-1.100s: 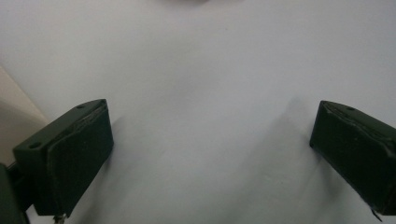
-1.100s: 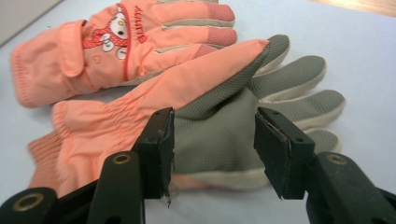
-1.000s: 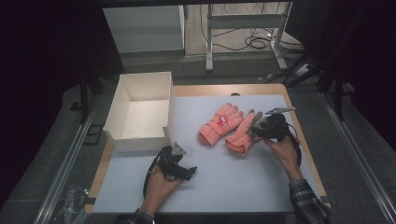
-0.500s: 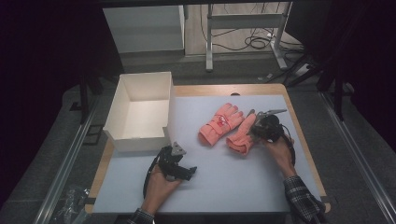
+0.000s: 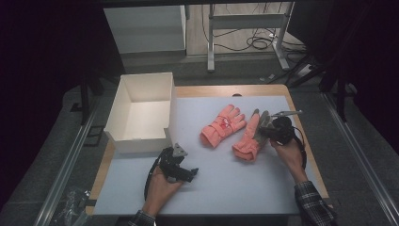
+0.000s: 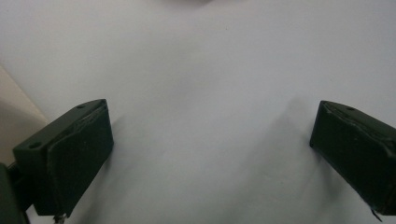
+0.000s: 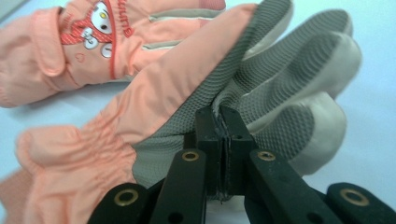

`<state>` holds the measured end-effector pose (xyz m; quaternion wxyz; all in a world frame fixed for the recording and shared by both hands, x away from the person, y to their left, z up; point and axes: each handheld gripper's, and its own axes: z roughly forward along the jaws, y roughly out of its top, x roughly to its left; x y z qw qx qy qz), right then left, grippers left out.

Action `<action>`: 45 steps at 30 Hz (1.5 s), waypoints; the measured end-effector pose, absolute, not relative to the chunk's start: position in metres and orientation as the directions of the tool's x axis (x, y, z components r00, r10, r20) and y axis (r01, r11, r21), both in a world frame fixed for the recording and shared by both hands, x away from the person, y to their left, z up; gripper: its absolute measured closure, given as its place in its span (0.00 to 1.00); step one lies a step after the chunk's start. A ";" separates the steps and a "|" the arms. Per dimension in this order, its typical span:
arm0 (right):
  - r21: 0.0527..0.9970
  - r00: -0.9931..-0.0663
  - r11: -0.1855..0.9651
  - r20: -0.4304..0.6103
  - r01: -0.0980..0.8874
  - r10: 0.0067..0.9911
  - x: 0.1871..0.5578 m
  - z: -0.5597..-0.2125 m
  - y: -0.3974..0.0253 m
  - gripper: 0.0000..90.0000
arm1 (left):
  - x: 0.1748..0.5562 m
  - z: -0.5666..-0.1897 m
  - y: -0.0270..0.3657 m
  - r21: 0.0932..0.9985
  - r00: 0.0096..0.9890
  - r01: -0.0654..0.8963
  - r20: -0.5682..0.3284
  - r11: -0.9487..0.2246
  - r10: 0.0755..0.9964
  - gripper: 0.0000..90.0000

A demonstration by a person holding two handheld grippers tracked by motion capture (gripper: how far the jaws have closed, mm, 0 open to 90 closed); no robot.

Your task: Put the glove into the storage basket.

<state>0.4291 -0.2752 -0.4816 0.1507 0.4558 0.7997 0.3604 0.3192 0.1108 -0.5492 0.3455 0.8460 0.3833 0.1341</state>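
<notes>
Right gripper (image 5: 269, 128), right of centre in the high view, is pressed against the palm-up glove (image 5: 248, 137), beside the second glove (image 5: 222, 125); the left gripper (image 5: 181, 169) is seen lower left of centre, below the white box (image 5: 141, 110). Spread jaws over bare white mat (image 6: 205, 70) are recorded in the left gripper view. Jaws pinched shut on the grey palm fabric of the palm-up glove (image 7: 187, 93) are recorded at bottom centre of the right gripper view.

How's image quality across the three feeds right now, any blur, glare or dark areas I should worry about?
High view: the table is evenly lit, its surroundings nearly black, no glare. Left gripper view: the left hand-held gripper is soft-edged and throws faint shadows on the mat. Right gripper view: the nearer glove is fairly sharp at the grey palm, its cuff and the far glove blurred.
</notes>
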 end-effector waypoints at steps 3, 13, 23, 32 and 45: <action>0.720 -0.539 0.314 0.099 0.618 0.836 0.425 -0.476 -0.280 0.97 | 0.319 -0.549 0.111 0.688 0.670 0.556 -0.038 -0.467 0.741 0.00; 0.736 -0.566 0.296 0.143 0.609 0.812 0.410 -0.462 -0.288 0.97 | 0.319 -0.549 0.111 0.685 0.673 0.554 -0.035 -0.472 0.739 0.00; 0.752 -0.662 0.325 0.192 0.573 0.724 0.378 -0.444 -0.282 0.97 | 0.320 -0.549 0.111 0.686 0.674 0.552 -0.031 -0.475 0.738 0.00; 0.734 -0.745 0.383 0.246 0.561 0.620 0.354 -0.453 -0.261 0.97 | 0.319 -0.549 0.111 0.688 0.670 0.555 -0.038 -0.468 0.741 0.00; 0.662 -0.804 0.524 0.213 0.536 0.554 0.355 -0.498 -0.226 0.97 | 0.319 -0.549 0.111 0.687 0.671 0.555 -0.037 -0.469 0.740 0.00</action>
